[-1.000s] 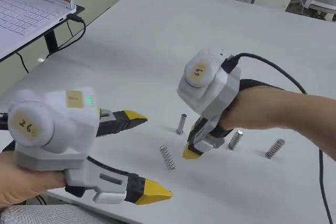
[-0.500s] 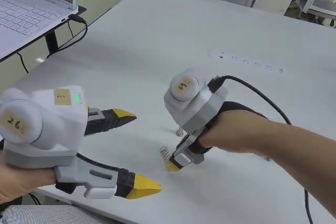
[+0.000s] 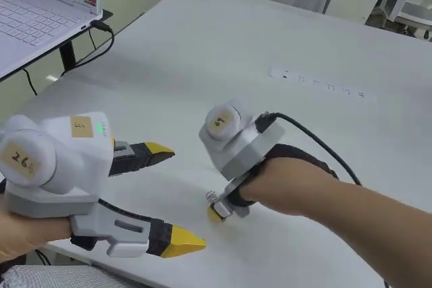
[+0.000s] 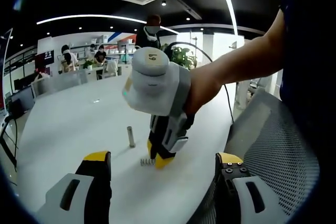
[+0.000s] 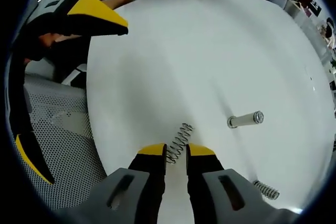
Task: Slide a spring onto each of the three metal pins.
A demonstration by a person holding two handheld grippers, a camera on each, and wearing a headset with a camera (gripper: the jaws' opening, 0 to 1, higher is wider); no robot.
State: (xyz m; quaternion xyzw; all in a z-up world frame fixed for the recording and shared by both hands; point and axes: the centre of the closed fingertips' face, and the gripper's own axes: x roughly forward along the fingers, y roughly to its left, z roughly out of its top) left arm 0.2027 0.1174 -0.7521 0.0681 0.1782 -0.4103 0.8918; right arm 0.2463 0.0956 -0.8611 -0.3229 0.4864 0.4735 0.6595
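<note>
Spring (image 5: 178, 141) sits between narrowed jaws of right gripper (image 5: 176, 149), perhaps pinched; left gripper (image 3: 179, 195) jaws gape wide.

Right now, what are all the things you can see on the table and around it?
Table: one, white, under everything.
Springs: two, silver, one between the jaws of the right gripper, one beside it.
Pin: one, silver, standing upright near the springs.
Laptop: one, white, beside the table.
Power strip: one, white, far across the table.
Chair: one, grey mesh, at the table's edge.
Left gripper: white, yellow tips, open.
Right gripper: same colours, jaws slightly apart.
</note>
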